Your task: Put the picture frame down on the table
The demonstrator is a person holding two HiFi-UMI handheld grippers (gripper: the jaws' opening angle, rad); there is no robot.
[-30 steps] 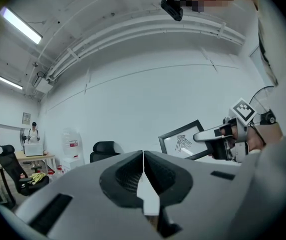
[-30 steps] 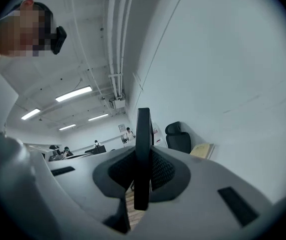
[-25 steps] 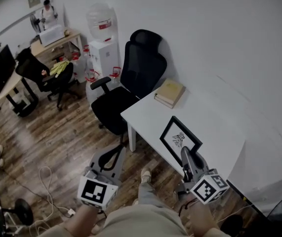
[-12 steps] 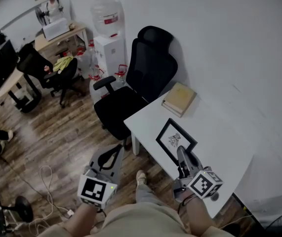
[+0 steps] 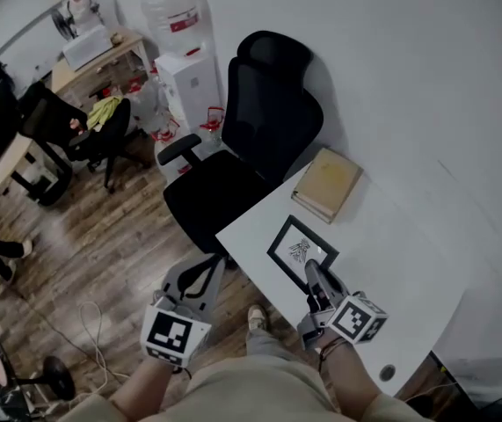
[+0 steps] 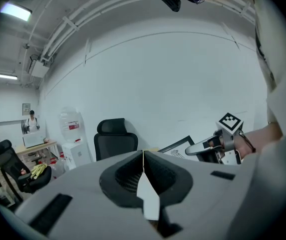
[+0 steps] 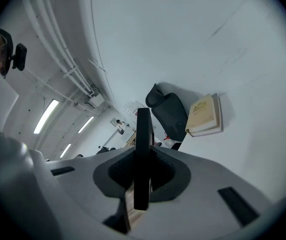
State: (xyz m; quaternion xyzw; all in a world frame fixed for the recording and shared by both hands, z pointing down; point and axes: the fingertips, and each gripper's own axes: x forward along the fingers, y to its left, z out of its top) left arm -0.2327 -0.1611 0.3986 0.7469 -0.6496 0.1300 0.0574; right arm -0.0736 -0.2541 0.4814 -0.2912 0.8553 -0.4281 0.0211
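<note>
Your right gripper point(image 5: 315, 275) is clamped on the frame point(image 5: 299, 249). The right gripper view shows the frame edge-on between the jaws, gripped low on one side. The frame sits tilted over the near corner of the table point(image 5: 391, 262), with its picture facing up and away from you. I cannot tell whether its far edge touches the top yet.

To do this well, lower your wrist so the far edge meets the table first, then lay the back flat instead of dropping it. Open the jaws only once the frame rests on its own weight. Then draw the gripper straight back along the table so a finger does not drag the frame off the near edge, which is close.

The book point(image 5: 331, 183) lies just beyond the frame, so set down short of it. The chair point(image 5: 259, 121) stands clear behind the table.

Your left gripper point(image 5: 200, 280) has its jaws closed on nothing and hangs over the floor beside the table. Leave it there.
</note>
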